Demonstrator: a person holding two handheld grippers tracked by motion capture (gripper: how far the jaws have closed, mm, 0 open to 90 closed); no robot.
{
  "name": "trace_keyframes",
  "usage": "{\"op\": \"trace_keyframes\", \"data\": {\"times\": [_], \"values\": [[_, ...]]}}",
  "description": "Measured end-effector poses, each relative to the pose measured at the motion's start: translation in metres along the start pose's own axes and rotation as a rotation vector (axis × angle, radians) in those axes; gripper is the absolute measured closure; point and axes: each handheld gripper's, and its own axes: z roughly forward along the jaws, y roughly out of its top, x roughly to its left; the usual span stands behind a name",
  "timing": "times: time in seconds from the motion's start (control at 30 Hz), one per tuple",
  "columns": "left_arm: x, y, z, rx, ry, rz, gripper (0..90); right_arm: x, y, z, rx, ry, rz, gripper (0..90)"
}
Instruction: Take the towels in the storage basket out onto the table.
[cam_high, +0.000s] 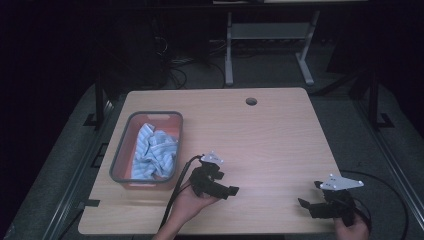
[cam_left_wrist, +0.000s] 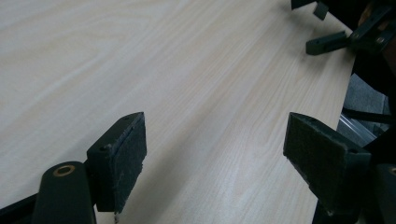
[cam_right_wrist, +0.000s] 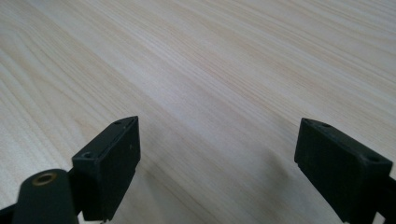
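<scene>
Dim surroundings frame a pale wooden surface, behind which a grey metal stand and loose cables are seen on the dark floor. At the near edge, slightly left of centre, the left hand-held gripper is held in the person's left hand, its jaws pointed to the right and spread wide apart with nothing between them; in the left gripper view the two padded jaws are seen standing far apart over bare wood grain, and the right hand-held gripper is glimpsed at the upper right corner. Near the right front corner of the surface, the right hand-held gripper is gripped by the right hand, its jaws likewise parted and empty, with a black cable trailed off the edge behind it. Farther out, toward the left side of the surface, a grey-rimmed bin with an orange interior is set, and a crumpled blue-and-white striped cloth is seen lying inside it. A round cable hole is visible near the far edge.
</scene>
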Motion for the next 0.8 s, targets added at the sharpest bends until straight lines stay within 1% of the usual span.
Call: {"op": "trace_keyframes", "data": {"times": [0.07, 0.13, 0.17, 0.2, 0.23, 0.3, 0.33, 0.43, 0.47, 0.5, 0.53, 0.57, 0.6, 0.67, 0.73, 0.8], "values": [[0.001, 0.004, -0.006, -0.013, 0.004, 0.000, 21.1, 0.001, 0.001, 0.000, 0.002, -0.002, -0.002, 13.7], [0.003, 0.009, -0.013, -0.010, 0.020, 0.009, 21.0, 0.001, 0.001, 0.000, 0.000, -0.008, -0.004, 13.7], [0.005, 0.011, -0.018, -0.011, 0.020, 0.008, 21.0, 0.001, 0.001, -0.001, 0.000, -0.007, -0.001, 13.7], [0.005, 0.011, -0.018, -0.011, 0.020, 0.008, 21.1, 0.001, 0.001, -0.001, 0.000, -0.007, -0.001, 13.7], [0.009, 0.016, -0.027, -0.015, 0.025, 0.009, 21.1, 0.001, 0.001, -0.002, 0.000, -0.007, 0.001, 13.7], [0.012, 0.019, -0.034, -0.019, 0.023, 0.000, 21.2, 0.001, 0.000, -0.002, 0.000, -0.013, -0.002, 13.7], [0.012, 0.019, -0.034, -0.019, 0.023, 0.000, 21.2, 0.001, 0.000, -0.002, 0.000, -0.013, -0.002, 13.7], [0.020, 0.024, -0.050, -0.008, 0.037, -0.006, 21.8, 0.002, 0.001, -0.003, -0.005, -0.011, -0.002, 13.7], [0.020, 0.024, -0.050, -0.008, 0.037, -0.006, 21.9, 0.003, 0.001, -0.003, -0.006, -0.012, -0.006, 13.7], [0.023, 0.025, -0.056, -0.008, 0.047, -0.013, 21.9, 0.003, 0.001, -0.004, -0.009, -0.013, -0.010, 13.7], [0.023, 0.025, -0.056, -0.008, 0.047, -0.013, 21.9, 0.003, 0.001, -0.004, -0.009, -0.013, -0.010, 13.7], [0.028, 0.027, -0.064, -0.014, 0.057, -0.024, 21.9, 0.004, 0.002, -0.004, -0.006, -0.007, -0.010, 13.7], [0.028, 0.027, -0.064, -0.014, 0.057, -0.024, 21.9, 0.004, 0.002, -0.004, -0.006, -0.007, -0.010, 13.7], [0.034, 0.030, -0.074, -0.015, 0.063, -0.035, 21.9, 0.006, 0.003, -0.003, -0.009, -0.009, -0.019, 13.7], [0.037, 0.031, -0.080, -0.021, 0.084, -0.037, 21.9, 0.007, 0.003, -0.003, -0.008, -0.009, -0.021, 13.7], [0.042, 0.032, -0.086, -0.038, 0.077, -0.059, 21.9, 0.007, 0.003, -0.002, -0.007, -0.007, -0.022, 13.7]]}}
